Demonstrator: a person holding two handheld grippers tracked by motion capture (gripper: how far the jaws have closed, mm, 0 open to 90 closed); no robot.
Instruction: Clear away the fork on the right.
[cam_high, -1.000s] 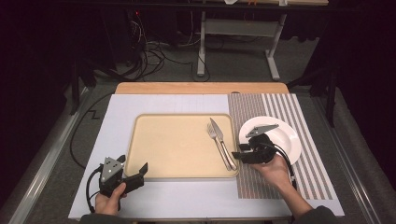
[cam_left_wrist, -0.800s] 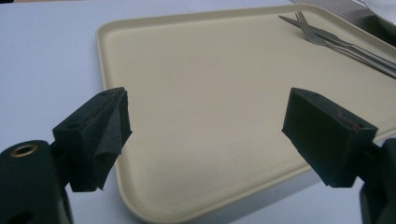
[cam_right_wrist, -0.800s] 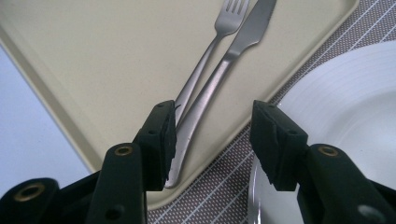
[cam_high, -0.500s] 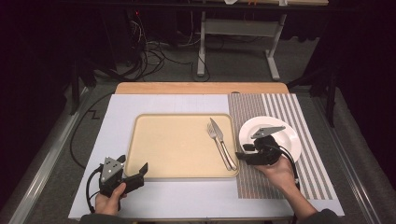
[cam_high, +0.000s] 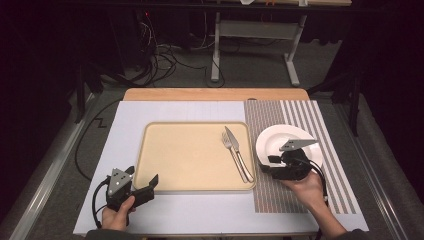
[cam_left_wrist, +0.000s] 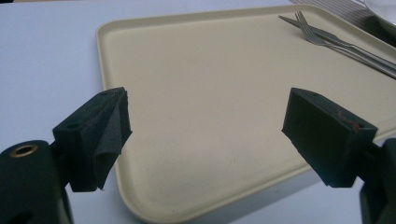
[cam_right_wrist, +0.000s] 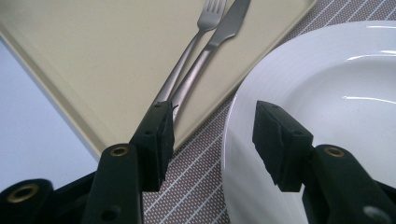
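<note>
A beige tray (cam_high: 190, 155) lies mid-table with a fork (cam_high: 234, 152) and a knife (cam_high: 231, 136) side by side at its right end. A white plate (cam_high: 287, 137) sits on the striped placemat (cam_high: 280, 197) to the tray's right. My right gripper (cam_high: 266, 166) hovers low at the plate's near-left rim, open. In the right gripper view its jaws (cam_right_wrist: 212, 140) straddle the plate's rim (cam_right_wrist: 243, 116) without pressing on it, and they have just been opening a little. My left gripper (cam_high: 144, 177) rests open at the tray's near-left corner, with nothing between its jaws (cam_left_wrist: 205, 130).
A pale sheet (cam_high: 125, 125) covers the table under the tray and the placemat. A wooden strip (cam_high: 215, 94) runs along the far edge. Beyond it are a dark floor with cables and a desk frame (cam_high: 250, 30).
My right hand has drifted right, off the tray's edge and onto the plate's rim, and its jaws stand slightly wider. The left gripper has not moved.
</note>
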